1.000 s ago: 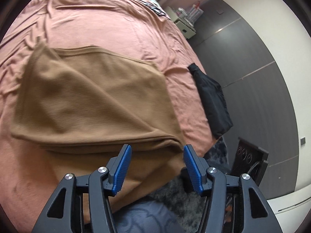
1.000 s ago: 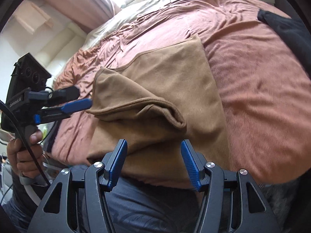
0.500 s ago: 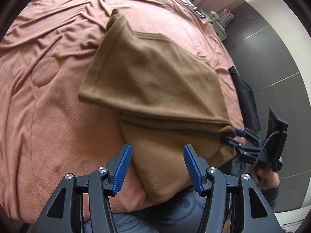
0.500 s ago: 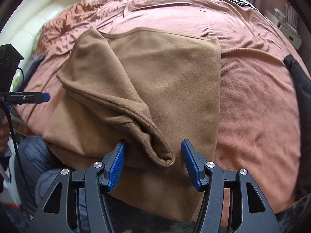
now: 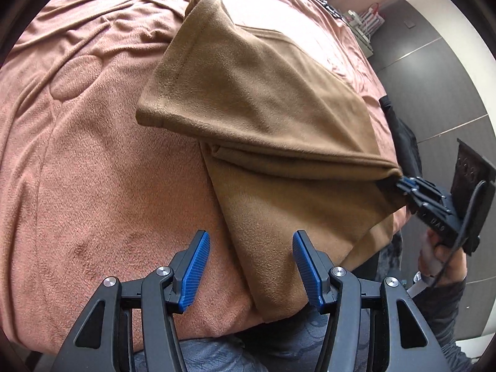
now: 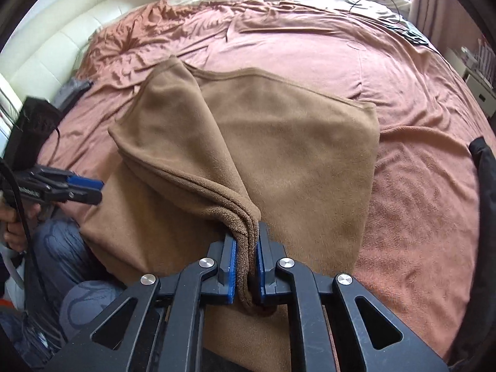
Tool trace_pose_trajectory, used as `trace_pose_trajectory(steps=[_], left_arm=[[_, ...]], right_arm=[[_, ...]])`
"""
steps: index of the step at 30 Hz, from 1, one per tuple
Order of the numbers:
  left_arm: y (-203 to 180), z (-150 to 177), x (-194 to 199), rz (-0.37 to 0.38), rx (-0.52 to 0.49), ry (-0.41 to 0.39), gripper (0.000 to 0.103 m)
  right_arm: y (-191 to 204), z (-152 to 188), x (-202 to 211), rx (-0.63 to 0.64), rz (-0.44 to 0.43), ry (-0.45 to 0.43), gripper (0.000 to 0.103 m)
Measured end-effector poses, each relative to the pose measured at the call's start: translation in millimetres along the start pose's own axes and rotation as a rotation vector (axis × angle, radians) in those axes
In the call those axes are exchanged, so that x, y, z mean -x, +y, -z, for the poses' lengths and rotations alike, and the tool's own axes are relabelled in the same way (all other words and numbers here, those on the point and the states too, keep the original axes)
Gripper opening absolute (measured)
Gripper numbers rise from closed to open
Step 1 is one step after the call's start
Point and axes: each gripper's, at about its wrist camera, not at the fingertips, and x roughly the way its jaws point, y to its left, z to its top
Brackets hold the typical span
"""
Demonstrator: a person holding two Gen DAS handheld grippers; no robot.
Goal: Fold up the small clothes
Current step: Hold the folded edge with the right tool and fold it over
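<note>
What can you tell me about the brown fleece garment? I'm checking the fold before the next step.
The brown fleece garment is soft, napped and tan, with stitched hems. It lies partly folded on the pink bedspread, its near edge hanging over the bed's side. One folded corner, several layers thick, is lifted and pinched in the right gripper. The left gripper is open above the lower flap, not gripping it.

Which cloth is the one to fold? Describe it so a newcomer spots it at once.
Start at the big bed with the pink-brown blanket. Near its front edge lies the tan fleece cloth, one corner pinched in the right gripper. The only other garment, the black garment, lies apart at the right edge; the tan one is far larger and partly folded.
</note>
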Motion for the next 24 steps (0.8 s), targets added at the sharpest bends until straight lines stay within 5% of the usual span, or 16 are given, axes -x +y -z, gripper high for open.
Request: trace_pose_trajectory(steps=[10,24], left_arm=[[-15,-2,-14,-0.023,-0.041,0.019,0.058],[-23,1,-29,-0.034,-0.065,0.037,0.058]], right_arm=[[-44,38,32,-0.191,-0.126,-0.063,0.006],[-83,94,31,-0.374,-0.191,-0.082,0.006]])
